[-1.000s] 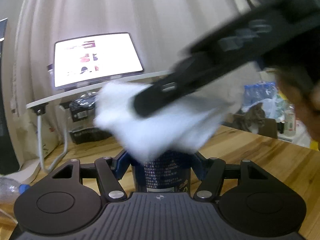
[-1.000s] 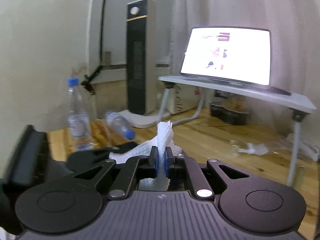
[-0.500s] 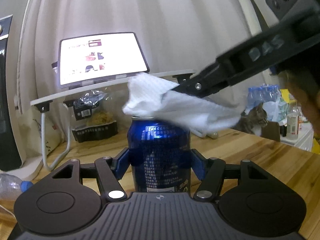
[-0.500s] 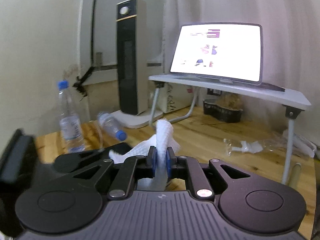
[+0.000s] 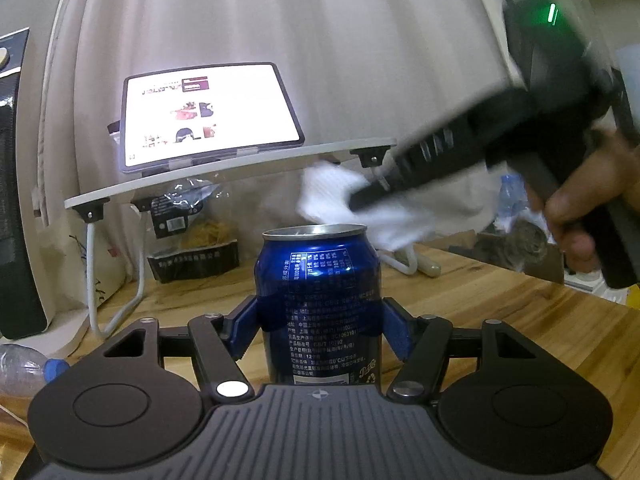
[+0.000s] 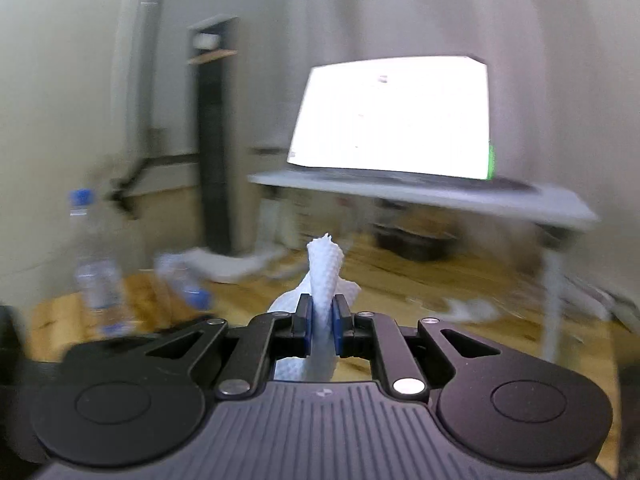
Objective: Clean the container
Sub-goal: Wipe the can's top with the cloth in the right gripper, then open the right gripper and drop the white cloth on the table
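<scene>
A blue drink can (image 5: 318,296) stands upright on the wooden table (image 5: 520,320), its open rim facing up. My left gripper (image 5: 320,322) has its blue pads pressed on the can's two sides, and its jaws are opening slightly. In the left wrist view my right gripper (image 5: 362,200), held by a hand (image 5: 592,200), hovers above and to the right of the can's top, motion-blurred. It is shut on a crumpled white paper towel (image 5: 332,192). The towel (image 6: 326,264) sticks up between the pads of the right gripper (image 6: 323,316) in its own view, clear of the can.
A lit laptop (image 5: 208,114) sits on a white folding lap desk (image 5: 240,164) behind the can, with a dark snack bag (image 5: 192,256) under it. A plastic bottle (image 5: 24,364) lies at the left. Upright bottles (image 6: 94,264) and a tower heater (image 6: 216,140) stand further left.
The right gripper has carried the paper towel off the top of the can, up and to the right. The can's rim now shows. The left gripper has kept still.
</scene>
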